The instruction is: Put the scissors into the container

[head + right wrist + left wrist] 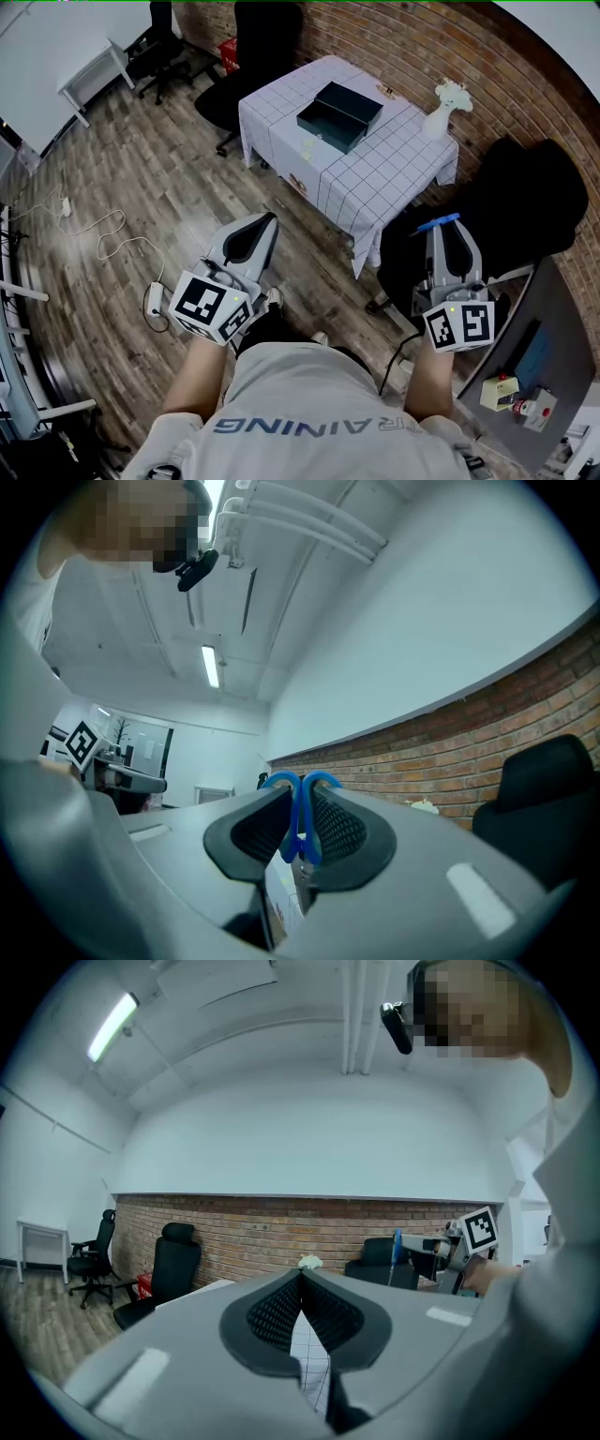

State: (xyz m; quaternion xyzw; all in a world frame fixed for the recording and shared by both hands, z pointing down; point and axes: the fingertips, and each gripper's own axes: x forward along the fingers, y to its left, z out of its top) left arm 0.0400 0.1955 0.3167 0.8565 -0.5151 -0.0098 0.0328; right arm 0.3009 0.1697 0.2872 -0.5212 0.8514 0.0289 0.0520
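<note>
Blue-handled scissors [437, 223] are pinched in my right gripper [443, 232], which is shut on them and held in the air short of the table. In the right gripper view the blue loops [300, 803] stick up between the pads. My left gripper [257, 228] is shut with nothing in it, its pads [281, 1312] pressed together. The container, a dark open box [337, 114], sits on the checked white tablecloth [375, 178] well ahead of both grippers.
A white vase with flowers [441, 111] stands at the table's right corner. Black office chairs [258, 56] stand behind the table and another [525, 197] to its right. A power strip and cable [155, 300] lie on the wooden floor at left. A grey desk [539, 375] is at lower right.
</note>
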